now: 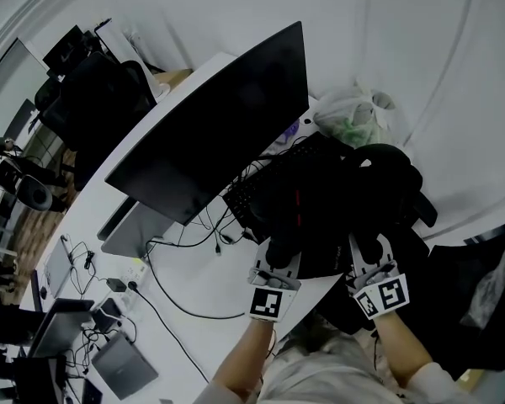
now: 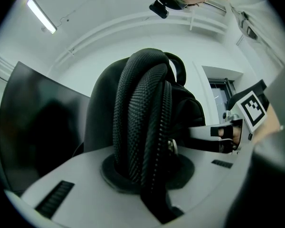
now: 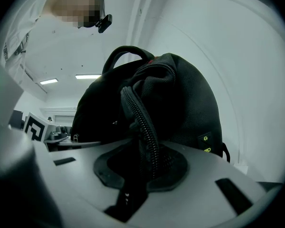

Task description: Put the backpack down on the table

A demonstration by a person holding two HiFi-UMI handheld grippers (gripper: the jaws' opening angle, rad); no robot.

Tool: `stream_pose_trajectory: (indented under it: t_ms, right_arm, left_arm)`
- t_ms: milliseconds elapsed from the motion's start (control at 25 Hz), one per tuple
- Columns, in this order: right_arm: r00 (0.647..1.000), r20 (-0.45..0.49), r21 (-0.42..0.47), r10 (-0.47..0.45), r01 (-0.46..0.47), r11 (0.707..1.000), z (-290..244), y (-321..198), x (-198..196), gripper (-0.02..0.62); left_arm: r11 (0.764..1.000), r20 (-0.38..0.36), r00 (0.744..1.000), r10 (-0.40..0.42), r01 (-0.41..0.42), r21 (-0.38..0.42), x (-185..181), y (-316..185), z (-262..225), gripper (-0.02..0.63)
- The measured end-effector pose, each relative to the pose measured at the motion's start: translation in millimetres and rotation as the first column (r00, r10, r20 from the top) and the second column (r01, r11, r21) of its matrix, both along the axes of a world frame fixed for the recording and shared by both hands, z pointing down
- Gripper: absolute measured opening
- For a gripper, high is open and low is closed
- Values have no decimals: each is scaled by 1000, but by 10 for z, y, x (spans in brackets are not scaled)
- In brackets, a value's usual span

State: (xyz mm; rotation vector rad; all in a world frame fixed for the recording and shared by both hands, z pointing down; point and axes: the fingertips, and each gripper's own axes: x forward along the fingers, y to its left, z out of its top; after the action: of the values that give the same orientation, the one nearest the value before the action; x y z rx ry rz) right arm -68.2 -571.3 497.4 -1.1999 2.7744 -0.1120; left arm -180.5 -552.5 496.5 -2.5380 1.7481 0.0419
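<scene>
Head view shows the backpack partly over the keyboard at the worktop's near edge, with the jaws of the left gripper and right gripper each pinching a shoulder strap, so if let go there it may slump off the edge.

One backpack, one monitor, one keyboard, one plastic bag, two grippers: left, right

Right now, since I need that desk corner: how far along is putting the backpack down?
Done: the backpack looks to rest on the table edge, over the keyboard. In hand: the left hand-held gripper grips one shoulder strap; the right hand-held gripper grips the other strap. Left: let go of both and pull back.
</scene>
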Motion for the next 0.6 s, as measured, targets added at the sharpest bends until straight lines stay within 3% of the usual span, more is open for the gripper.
stream_pose_trajectory:
  t_ms: [600]
  right_arm:
    - [997,-65,-8,49,-50,999,127,498,86,103]
  left_arm:
    - [995,112,989,101,-101,-3,47,556,91,100]
